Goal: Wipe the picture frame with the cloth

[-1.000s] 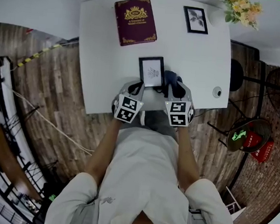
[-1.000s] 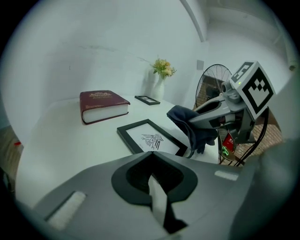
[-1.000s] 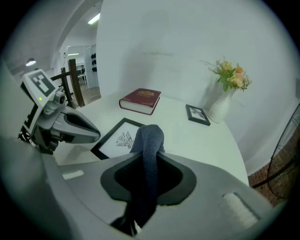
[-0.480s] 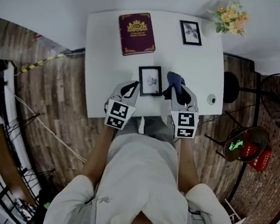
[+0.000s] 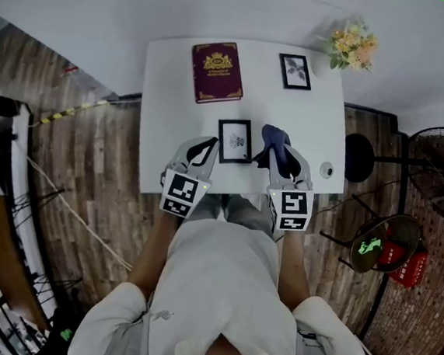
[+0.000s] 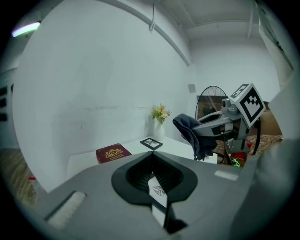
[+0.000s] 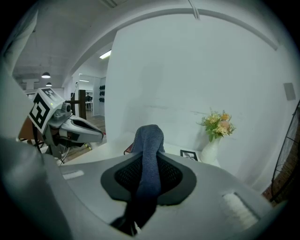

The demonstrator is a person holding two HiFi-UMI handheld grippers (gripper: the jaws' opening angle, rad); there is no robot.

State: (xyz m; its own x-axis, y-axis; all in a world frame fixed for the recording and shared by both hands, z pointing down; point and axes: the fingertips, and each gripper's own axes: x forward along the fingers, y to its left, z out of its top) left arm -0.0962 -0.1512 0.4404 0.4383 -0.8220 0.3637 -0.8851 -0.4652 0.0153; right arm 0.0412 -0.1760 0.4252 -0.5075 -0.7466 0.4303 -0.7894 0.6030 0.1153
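My left gripper [image 5: 212,146] is shut on the left edge of a black picture frame [image 5: 235,140] with a small drawing, near the white table's [image 5: 164,128] front edge. In the left gripper view the frame [image 6: 157,192] stands between the jaws. To its right, my right gripper [image 5: 275,151] is shut on a dark blue cloth [image 5: 276,138]. The cloth [image 7: 149,159] runs up between the jaws and folds over their tips. From the left gripper view the cloth [image 6: 190,131] hangs from the right gripper [image 6: 213,127], apart from the frame.
At the back of the table lie a maroon book [image 5: 216,72], a second small frame [image 5: 295,70] and a vase of flowers [image 5: 348,46]. A small round object [image 5: 326,170] sits near the table's right edge. A fan [image 5: 441,174] stands on the floor at the right.
The head camera has pulled back, so the table looks smaller. The two grippers have drawn a little apart, the left still on the frame and the right still on the cloth.
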